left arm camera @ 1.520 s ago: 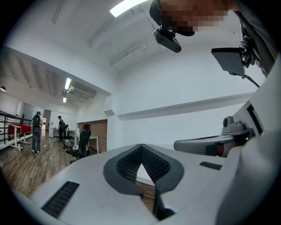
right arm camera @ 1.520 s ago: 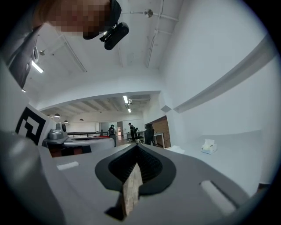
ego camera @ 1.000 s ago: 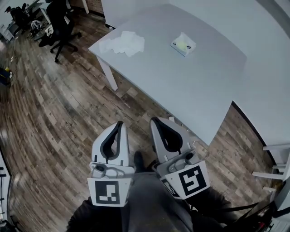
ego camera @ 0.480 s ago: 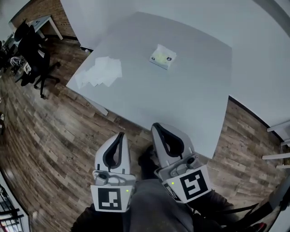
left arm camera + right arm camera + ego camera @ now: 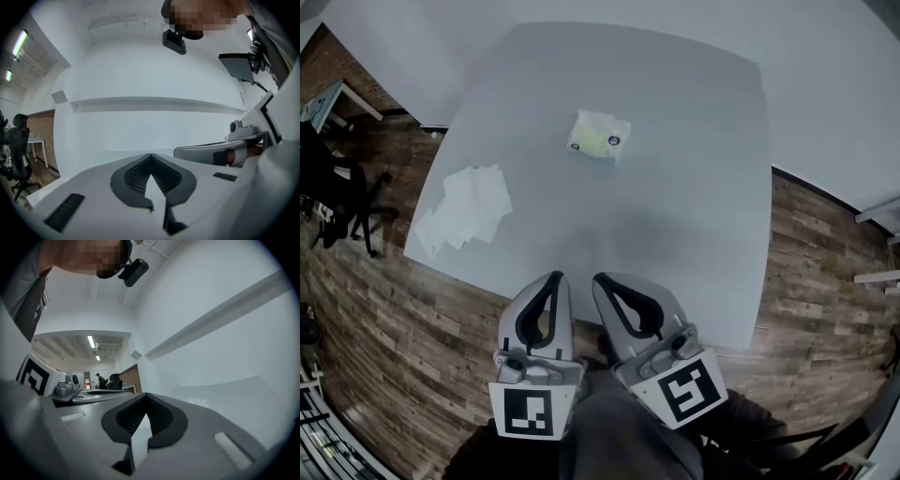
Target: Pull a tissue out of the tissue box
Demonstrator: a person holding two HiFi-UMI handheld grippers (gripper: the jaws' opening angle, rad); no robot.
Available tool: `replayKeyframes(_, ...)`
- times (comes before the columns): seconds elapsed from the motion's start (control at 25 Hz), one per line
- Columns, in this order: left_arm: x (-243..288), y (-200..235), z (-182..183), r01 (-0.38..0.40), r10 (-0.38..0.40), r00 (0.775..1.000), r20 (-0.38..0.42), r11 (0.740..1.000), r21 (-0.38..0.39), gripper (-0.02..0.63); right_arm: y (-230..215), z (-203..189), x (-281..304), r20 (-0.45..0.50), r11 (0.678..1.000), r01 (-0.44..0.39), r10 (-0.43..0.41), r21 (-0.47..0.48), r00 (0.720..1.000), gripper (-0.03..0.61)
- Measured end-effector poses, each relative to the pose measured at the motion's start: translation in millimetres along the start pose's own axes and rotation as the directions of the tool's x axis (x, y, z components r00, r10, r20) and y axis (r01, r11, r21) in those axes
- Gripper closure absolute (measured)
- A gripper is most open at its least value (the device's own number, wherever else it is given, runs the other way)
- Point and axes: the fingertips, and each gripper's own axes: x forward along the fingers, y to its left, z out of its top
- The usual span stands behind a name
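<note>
Head view, looking steeply down: a pale grey surface [image 5: 694,197] fills the middle of the picture, with a wood-plank floor [image 5: 441,328] around it.

The box [image 5: 598,137] sits on the surface toward the far side, a little left of centre. It is pale with a yellowish patch on top. It is well apart from both grippers, and nothing touches it. A loose heap of white tissues [image 5: 467,208] lies near the surface's left edge, apart from the box.

The left gripper [image 5: 553,277] and right gripper [image 5: 600,281] sit side by side at the bottom of the picture, above the person's legs [image 5: 619,436]. Their tips reach the near edge of the surface. Each carries a black-and-white marker cube at its rear: one on the left [image 5: 530,411] and one on the right [image 5: 684,389]. A dark office chair [image 5: 328,192] stands on the floor at far left.

Left gripper view: the left gripper [image 5: 150,155] has its fingers [image 5: 129,177] closed tip to tip, with nothing between them. Beyond them are the surface [image 5: 93,157] and a white wall [image 5: 154,79]. The right gripper [image 5: 211,152] shows just beside it on the right.

Right gripper view: the right gripper [image 5: 146,394] also has its fingers [image 5: 126,420] together, tips touching, and it holds nothing. The left gripper [image 5: 93,393] shows on the left, and the surface [image 5: 234,394] stretches ahead toward the wall [image 5: 225,348].
</note>
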Motion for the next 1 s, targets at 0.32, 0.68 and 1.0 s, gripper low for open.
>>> replayKeyframes(0.32, 72, 16, 39, 0.064, -0.064, 0.998, 0.009, 0.998, 0.007, 0.615, -63, 48, 40, 0.061, 0.996, 0.082, -0.08, -0.021, 0.995, 0.577)
replayKeyframes(0.68, 144, 34, 24, 0.148, -0.149, 0.989, -0.025, 0.989, -0.022, 0.615, -118, 33, 87, 0.011, 0.985, 0.172, -0.172, 0.004, 0.985, 0.577)
replayKeyframes(1.0, 228, 56, -33, 0.241, -0.257, 0.955, -0.147, 0.963, -0.118, 0.615, -173, -8, 151, -0.067, 0.972, 0.226, -0.222, 0.061, 0.973, 0.577)
